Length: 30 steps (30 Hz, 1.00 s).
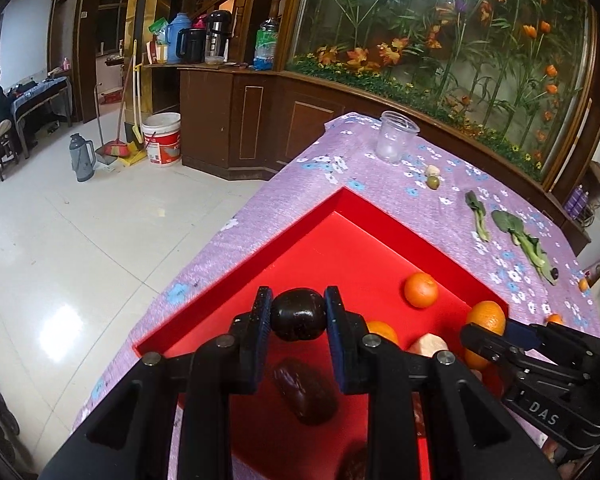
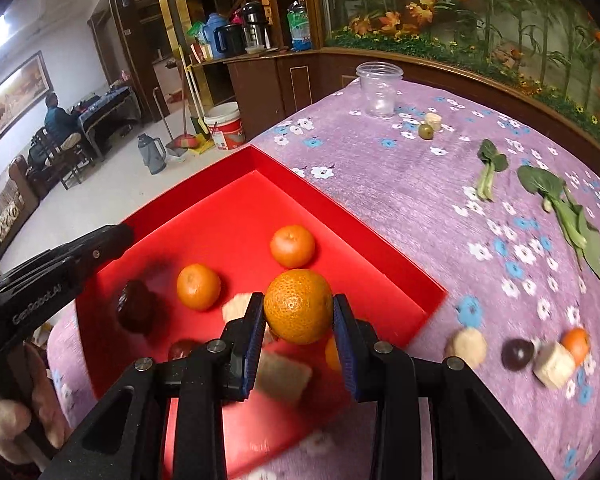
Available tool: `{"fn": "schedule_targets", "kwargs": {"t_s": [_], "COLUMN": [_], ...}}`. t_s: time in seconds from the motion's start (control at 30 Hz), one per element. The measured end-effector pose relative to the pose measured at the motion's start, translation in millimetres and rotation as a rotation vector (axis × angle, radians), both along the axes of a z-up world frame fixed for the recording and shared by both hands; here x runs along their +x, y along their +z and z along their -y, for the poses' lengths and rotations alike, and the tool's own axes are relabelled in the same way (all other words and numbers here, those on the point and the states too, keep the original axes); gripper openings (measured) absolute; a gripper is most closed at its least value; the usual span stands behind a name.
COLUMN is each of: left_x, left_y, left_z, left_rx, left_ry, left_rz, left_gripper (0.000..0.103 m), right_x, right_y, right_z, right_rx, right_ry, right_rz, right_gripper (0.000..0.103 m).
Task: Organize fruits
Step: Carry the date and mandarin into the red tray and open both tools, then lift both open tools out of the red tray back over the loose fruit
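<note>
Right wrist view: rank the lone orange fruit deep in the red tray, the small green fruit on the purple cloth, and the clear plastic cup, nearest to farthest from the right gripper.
1. Lone orange fruit, in the red tray just beyond the right gripper.
2. Small green fruit, on the purple cloth past the tray.
3. Clear plastic cup, at the cloth's far edge.

Your table (image 2: 400, 200), under a purple flowered cloth, carries the red tray (image 2: 360, 236) at lower left, a clear cup (image 2: 380, 88) at top, and greens (image 2: 560, 208) at right.
</note>
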<state>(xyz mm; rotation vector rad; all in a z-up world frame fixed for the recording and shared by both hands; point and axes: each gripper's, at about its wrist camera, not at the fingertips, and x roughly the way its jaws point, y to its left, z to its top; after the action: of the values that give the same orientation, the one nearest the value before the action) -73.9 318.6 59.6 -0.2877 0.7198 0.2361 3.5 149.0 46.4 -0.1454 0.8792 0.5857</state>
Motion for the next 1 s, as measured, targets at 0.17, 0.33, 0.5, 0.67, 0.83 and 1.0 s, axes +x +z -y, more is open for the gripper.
{"fn": "schedule_targets", "kwargs": {"t_s": [0.17,0.33,0.5,0.67,0.83,1.0], "left_x": [2.6,3.9,-0.4,-5.3,-12.3,-22.4], "left_y": [-3.1,-4.4,2.1,9.8,19.2,33.4], "left_z": [-3.7,-4.3,0.6,9.1,17.2,28.9], "left_rx": [0.004,-0.003,0.031,0.054,0.073,0.101], "left_ry": [0.01,0.013,0.018,0.012,0.003,-0.004], "left_rz": [-0.008,-0.019,0.001,0.014,0.027,0.051], "left_gripper": [0.025,0.037,0.052,0.055,0.057,0.063], "right_x": [9.1,11.2,6.1,1.0,-7.4,-20.8], "right_y": [-8.7,-13.7,-10.9,-3.8,11.8,27.8], "right_z": [-12.2,-18.8,-24.5,-22.0,-11.6,-1.5], "right_rx": [-0.031,-0.05,-0.054,-0.034,0.011,0.044], "right_ry": [0.007,0.017,0.026,0.021,0.003,-0.002], "right_rz": [0.0,0.005,0.024,0.03,0.049,0.077], "right_gripper": [0.037,0.037,0.037,0.039,0.042,0.049]}}
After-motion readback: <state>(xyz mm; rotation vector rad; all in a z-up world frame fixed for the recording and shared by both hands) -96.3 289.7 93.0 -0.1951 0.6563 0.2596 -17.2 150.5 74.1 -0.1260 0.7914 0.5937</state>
